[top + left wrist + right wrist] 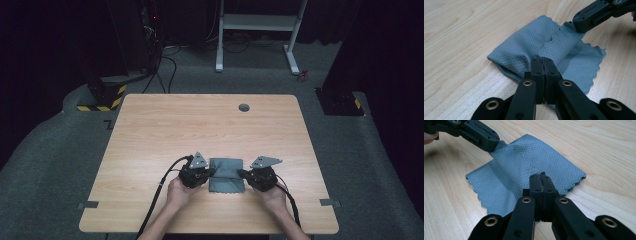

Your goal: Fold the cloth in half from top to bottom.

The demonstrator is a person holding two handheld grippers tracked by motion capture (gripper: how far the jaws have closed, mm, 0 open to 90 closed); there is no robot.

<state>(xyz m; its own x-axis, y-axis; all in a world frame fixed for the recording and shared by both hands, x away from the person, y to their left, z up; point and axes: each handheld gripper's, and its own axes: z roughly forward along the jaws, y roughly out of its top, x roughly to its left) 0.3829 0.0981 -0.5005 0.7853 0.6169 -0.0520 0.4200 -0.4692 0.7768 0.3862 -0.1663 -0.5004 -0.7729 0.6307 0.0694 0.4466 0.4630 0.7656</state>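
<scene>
A grey-blue quilted cloth (226, 175) lies partly folded on the wooden table (200, 120), near its front edge. My left gripper (212, 172) is at the cloth's left side and shut on its edge. In the left gripper view the jaws (543, 59) meet on the cloth (529, 42), with one layer folded over another. My right gripper (241, 173) pinches the opposite side. In the right gripper view it is (540, 175) shut on the cloth (524, 167). Each gripper view also has the other gripper clamped on a far corner: the right gripper (576, 23) and the left gripper (494, 143).
A round cable hole (244, 107) sits near the table's far edge. Strips of grey tape (89, 205) mark the front corners. On the carpet beyond stand a white desk frame (255, 22) and dark equipment with cables (107, 92).
</scene>
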